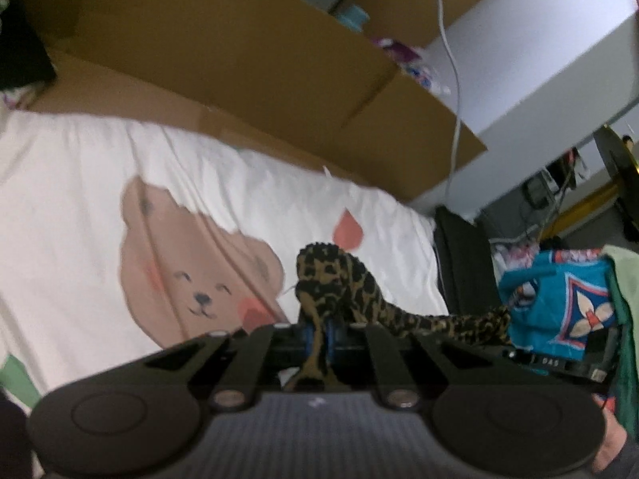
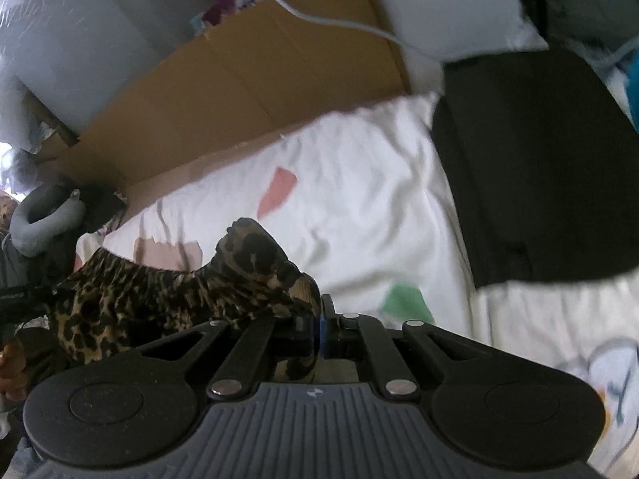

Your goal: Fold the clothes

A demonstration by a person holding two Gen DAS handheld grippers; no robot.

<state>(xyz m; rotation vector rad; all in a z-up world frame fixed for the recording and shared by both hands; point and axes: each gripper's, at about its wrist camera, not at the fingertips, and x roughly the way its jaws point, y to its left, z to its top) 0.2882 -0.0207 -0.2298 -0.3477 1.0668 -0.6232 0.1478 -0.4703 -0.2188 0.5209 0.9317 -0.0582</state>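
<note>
The left gripper [image 1: 318,337] is pinched tight on one end of a leopard-print garment [image 1: 339,279], which bunches up above its blue pads and trails off to the right over the white bear-print sheet [image 1: 80,183]. The right gripper [image 2: 319,329] is likewise clamped on the same cloth [image 2: 167,291], the fabric heaped to its left and held above the bedding, with a cardboard box [image 2: 247,80] behind and a black folded garment [image 2: 539,167] lying off to the right
</note>
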